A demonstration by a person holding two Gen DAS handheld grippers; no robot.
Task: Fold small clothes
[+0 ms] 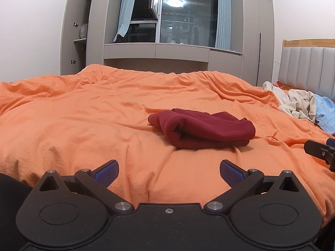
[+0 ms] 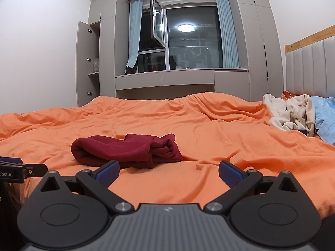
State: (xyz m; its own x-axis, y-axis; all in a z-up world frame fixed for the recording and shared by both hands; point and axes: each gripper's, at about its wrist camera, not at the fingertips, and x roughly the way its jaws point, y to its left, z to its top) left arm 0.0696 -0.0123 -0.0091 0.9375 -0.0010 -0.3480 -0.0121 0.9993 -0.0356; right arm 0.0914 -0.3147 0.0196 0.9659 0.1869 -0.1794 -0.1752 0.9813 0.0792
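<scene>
A dark red garment (image 1: 203, 129) lies folded in a compact bundle on the orange bed cover (image 1: 83, 125). In the right wrist view the garment (image 2: 125, 151) sits left of centre. My left gripper (image 1: 169, 170) is open and empty, held above the cover a little in front of the bundle. My right gripper (image 2: 169, 170) is open and empty, in front and to the right of the bundle. The right gripper's side shows at the right edge of the left wrist view (image 1: 320, 149); the left gripper's side shows at the left edge of the right wrist view (image 2: 18, 170).
A pile of cream clothes (image 1: 297, 102) and a light blue garment (image 1: 324, 113) lie by the padded headboard (image 1: 307, 69) at the right. Grey cabinets and a dark window (image 1: 184, 14) stand beyond the bed. The orange cover is wrinkled.
</scene>
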